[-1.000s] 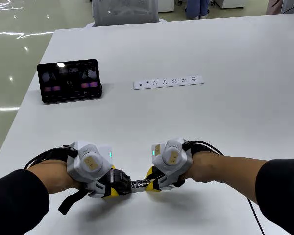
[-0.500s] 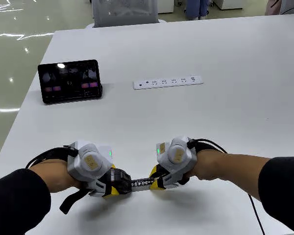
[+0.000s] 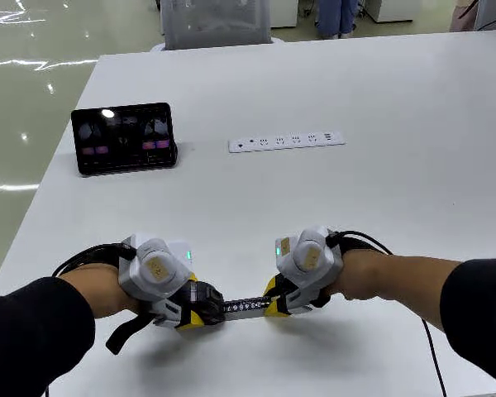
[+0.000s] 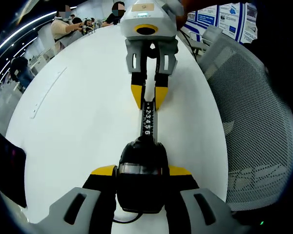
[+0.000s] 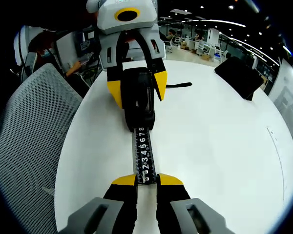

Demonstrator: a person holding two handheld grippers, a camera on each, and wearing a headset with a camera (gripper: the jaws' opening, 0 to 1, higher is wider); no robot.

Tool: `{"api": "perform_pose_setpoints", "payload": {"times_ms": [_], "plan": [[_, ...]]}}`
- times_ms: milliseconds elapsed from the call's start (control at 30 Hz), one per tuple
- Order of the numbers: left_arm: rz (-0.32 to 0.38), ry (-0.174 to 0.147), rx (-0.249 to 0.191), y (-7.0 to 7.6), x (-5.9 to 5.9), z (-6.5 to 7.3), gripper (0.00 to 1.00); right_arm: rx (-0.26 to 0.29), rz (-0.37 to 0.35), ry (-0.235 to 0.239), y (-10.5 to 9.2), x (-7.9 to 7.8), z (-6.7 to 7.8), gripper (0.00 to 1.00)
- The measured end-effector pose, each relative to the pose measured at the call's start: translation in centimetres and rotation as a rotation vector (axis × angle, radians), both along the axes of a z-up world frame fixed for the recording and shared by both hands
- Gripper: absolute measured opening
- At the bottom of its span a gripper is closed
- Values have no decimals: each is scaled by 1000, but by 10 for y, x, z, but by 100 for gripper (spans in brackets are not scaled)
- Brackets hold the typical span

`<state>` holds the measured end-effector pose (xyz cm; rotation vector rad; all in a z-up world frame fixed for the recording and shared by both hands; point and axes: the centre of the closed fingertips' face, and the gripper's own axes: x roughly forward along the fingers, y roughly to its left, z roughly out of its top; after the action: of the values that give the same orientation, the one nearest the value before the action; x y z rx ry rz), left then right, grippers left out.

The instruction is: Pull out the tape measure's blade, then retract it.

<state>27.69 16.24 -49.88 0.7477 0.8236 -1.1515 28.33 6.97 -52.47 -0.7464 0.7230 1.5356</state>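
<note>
Head view | we see left gripper [image 3: 195, 304] clamping case [image 3: 210, 301] | right gripper [image 3: 272, 303] pinching blade [image 3: 246, 305] tip | blade runs straight between them

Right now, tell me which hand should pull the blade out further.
Right. The right tool pinches the blade near its tip and can draw away; the left tool clamps the case, anchoring it.

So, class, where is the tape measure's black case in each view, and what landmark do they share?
Head view: case low, left of centre, in the left gripper.
Left gripper view: case bottom centre, between that gripper's jaws.
Right gripper view: case upper centre.
Shared landmark: the numbered blade leaving it.
</note>
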Motion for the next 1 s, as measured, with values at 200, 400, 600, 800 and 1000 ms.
{"api": "perform_pose_setpoints", "payload": {"times_ms": [200,400,600,800,1000], "plan": [[-6,-6,0,0,0,0,32,-6,5,-11,-3,0,-1,11],[1,-11,1,-1,0,-1,32,-3,-2,-15,-4,1,-2,11],[2,-17,-1,-1,0,-1,32,1,-5,-10,-7,3,-2,11],[5,-13,-5,0,1,-1,32,4,-12,-7,-11,4,-3,11],[9,-13,-7,0,0,0,32,-1,-11,-7,-15,4,-3,11]]}}
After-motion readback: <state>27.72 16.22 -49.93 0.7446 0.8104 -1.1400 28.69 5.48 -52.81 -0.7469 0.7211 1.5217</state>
